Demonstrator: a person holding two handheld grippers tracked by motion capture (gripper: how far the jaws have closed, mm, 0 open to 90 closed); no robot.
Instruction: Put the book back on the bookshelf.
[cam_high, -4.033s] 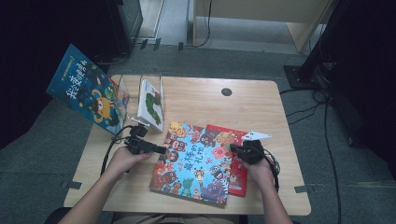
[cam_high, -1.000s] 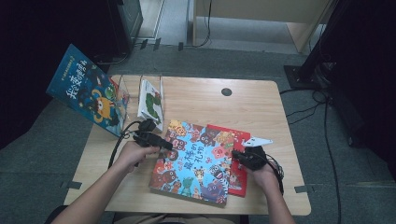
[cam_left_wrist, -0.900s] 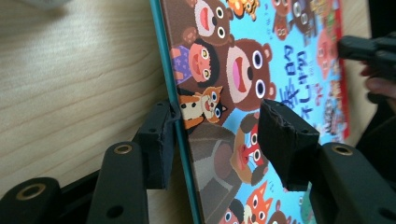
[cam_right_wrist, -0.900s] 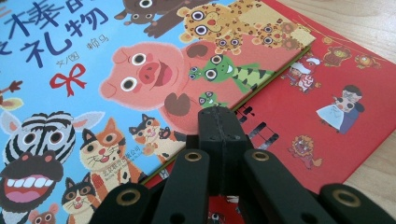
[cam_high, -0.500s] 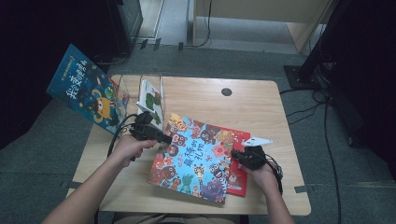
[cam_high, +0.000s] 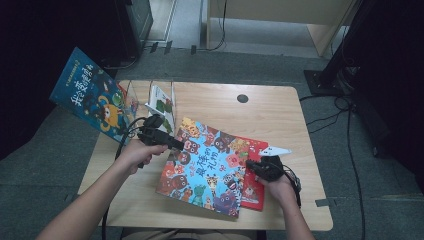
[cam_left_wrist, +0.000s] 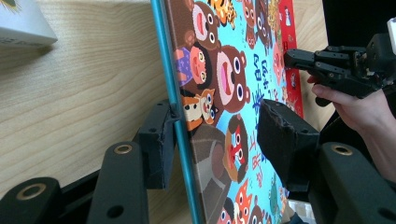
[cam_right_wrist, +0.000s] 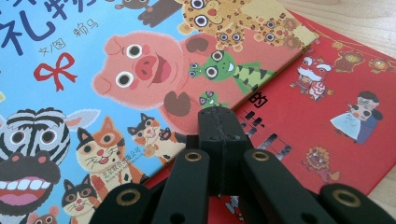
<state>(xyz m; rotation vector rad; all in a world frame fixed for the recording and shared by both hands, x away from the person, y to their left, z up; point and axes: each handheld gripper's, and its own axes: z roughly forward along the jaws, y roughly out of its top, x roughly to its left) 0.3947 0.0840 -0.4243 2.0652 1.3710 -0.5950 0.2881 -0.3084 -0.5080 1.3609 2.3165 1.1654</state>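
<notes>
A blue picture book (cam_high: 207, 167) with cartoon animals lies partly over a red book (cam_high: 252, 187) on the wooden table (cam_high: 215, 102). My left gripper (cam_high: 170, 142) is at the blue book's left edge, which is raised off the table. Its jaws stand open around that edge (cam_left_wrist: 180, 116): one pad (cam_left_wrist: 159, 140) sits under the back cover, and the other pad (cam_left_wrist: 285, 140) is apart from the front. My right gripper (cam_high: 252, 167) is shut with nothing in it. Its tips (cam_right_wrist: 219, 123) rest on the red book (cam_right_wrist: 327, 107) beside the blue book's lower right edge (cam_right_wrist: 140, 70).
A dark blue book (cam_high: 92, 97) leans out past the table's left edge beside a clear stand (cam_high: 131, 92). A white book (cam_high: 161, 105) stands by it, just behind my left hand. A cable hole (cam_high: 242, 98) sits at the back.
My left gripper has risen and carried the blue book's left edge up, so the book tilts more. My right gripper and the red book have stayed put.
</notes>
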